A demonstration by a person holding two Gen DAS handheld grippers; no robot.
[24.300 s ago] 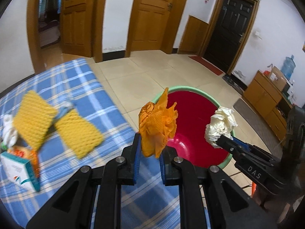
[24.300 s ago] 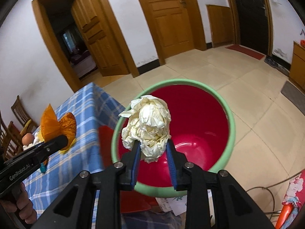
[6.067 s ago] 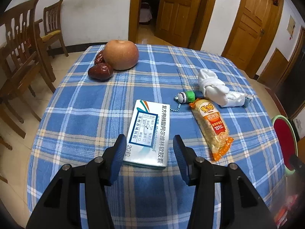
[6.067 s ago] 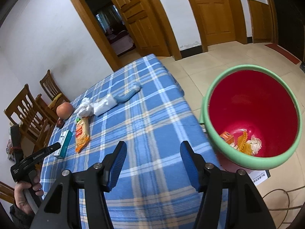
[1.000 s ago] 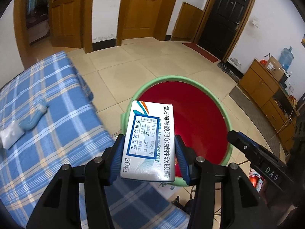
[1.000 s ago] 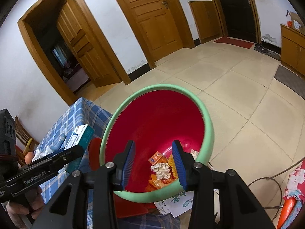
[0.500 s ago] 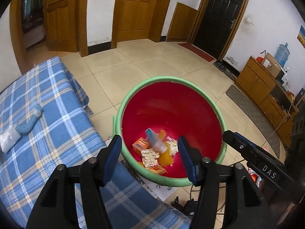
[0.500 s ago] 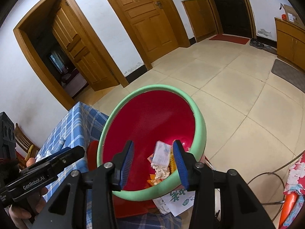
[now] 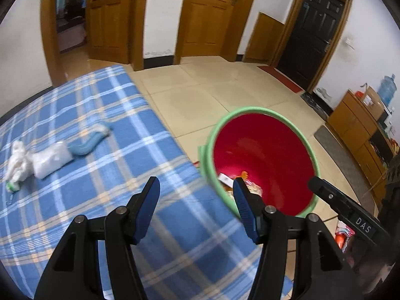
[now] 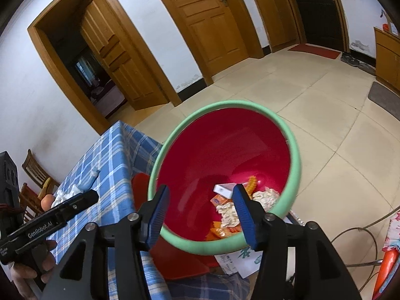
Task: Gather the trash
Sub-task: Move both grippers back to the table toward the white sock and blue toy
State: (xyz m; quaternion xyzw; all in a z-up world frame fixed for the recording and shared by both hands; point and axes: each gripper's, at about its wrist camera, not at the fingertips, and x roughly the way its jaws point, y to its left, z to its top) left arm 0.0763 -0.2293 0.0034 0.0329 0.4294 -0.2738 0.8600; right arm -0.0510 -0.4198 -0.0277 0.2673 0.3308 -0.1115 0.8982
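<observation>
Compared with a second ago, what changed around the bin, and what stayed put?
The left hand-held gripper let go of the white medicine box, which now lies in the red bin among the scraps; its view has swung toward the table. The right hand-held gripper, empty, is opening. The bin and the white bundle stayed put.

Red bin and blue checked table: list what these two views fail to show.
- Red bin floor, right wrist view: part of the trash lies behind the right gripper's fingers.
- Same bin, left wrist view: near rim and a left gripper finger hide most contents.
- White bundle on the table, left wrist view: motion-blurred, its kind unreadable.
- Table's far end, right wrist view: cut off by the left gripper.
</observation>
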